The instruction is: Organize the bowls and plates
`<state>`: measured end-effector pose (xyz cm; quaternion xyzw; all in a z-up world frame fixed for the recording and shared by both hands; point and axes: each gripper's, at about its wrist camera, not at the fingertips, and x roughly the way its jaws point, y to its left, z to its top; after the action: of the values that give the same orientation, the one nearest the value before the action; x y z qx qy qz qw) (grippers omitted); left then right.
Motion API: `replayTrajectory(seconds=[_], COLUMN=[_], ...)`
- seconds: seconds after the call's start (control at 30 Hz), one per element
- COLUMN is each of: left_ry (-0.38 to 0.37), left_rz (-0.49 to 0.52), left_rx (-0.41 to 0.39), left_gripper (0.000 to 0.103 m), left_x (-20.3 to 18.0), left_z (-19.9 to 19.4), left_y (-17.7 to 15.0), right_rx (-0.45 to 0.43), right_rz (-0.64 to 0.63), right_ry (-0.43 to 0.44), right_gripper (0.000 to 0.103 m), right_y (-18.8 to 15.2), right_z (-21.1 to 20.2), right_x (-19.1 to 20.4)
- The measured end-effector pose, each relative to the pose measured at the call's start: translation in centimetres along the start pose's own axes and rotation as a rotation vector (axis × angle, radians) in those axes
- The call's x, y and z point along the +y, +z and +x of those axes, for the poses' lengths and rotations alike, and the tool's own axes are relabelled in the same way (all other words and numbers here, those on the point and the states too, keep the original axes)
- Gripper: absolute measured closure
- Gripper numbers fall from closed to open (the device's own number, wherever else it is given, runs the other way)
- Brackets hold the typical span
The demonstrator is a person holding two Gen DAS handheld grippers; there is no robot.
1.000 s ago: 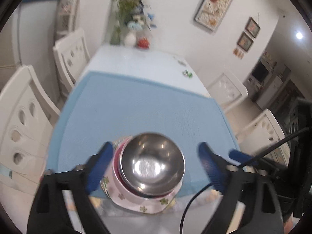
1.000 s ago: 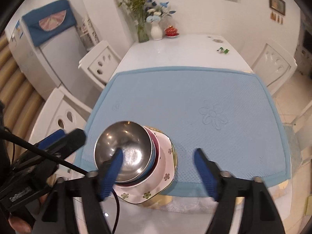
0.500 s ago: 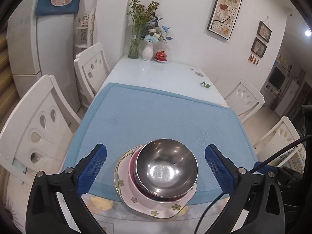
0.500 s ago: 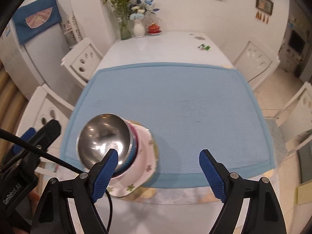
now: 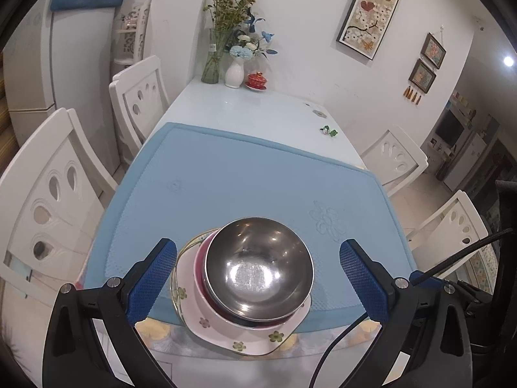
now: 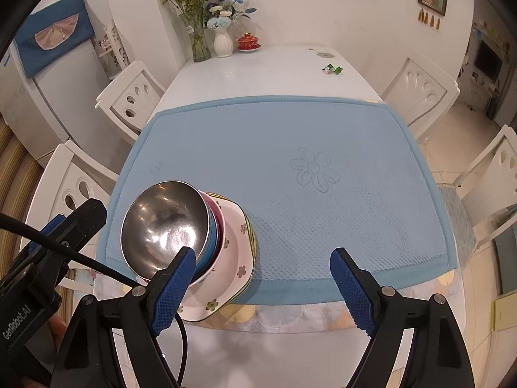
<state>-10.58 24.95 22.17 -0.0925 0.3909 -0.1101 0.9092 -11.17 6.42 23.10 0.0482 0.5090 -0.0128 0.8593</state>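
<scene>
Both your grippers have pulled back from the stack over the last second, and the view has opened up — a second ago the left gripper (image 5: 258, 278) sat low and close around the steel bowl (image 5: 258, 271), while now it hangs higher with its blue pads spread wide on either side and touching nothing. Your right gripper (image 6: 263, 286) is likewise spread, empty, with its left pad only passing in front of the bowl's rim in the view, not pressing on it.

The stack itself has not shifted: the steel bowl nests on top, a blue bowl (image 6: 211, 236) and a red bowl (image 6: 220, 226) under it, all seated on the floral square plate (image 5: 258, 339), with another plate's rim showing beneath. It stands at the near edge of the blue mat (image 6: 290, 174), the plate overhanging onto the table (image 6: 258, 68).

Nothing else is left loose on the mat, so the stacking looks finished — you seem to be retreating from a completed pile.
</scene>
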Motion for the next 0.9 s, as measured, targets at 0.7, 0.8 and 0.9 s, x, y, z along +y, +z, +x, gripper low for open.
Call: replayTrajectory(seconds=[0.7,0.8,0.9], left_ry=[-0.009,-0.010,-0.003], left_rz=[-0.016,-0.009,0.003], left_rx=[0.032,0.032,0.029], left_gripper=[0.002,0.002,0.002], left_x=[0.4,0.4,0.2], left_z=[1.1,1.3,1.3], left_y=[0.3,0.3,0.5], right_rx=[0.045,0.051,0.056], right_rz=[-0.004,0.000,0.001], right_ry=[0.011,0.016,0.018], right_gripper=[0.020,0.020,0.020], right_y=[0.3,0.4,0.5], right_z=[1.2,1.4,1.5], right_x=[0.1,0.0,-0.1])
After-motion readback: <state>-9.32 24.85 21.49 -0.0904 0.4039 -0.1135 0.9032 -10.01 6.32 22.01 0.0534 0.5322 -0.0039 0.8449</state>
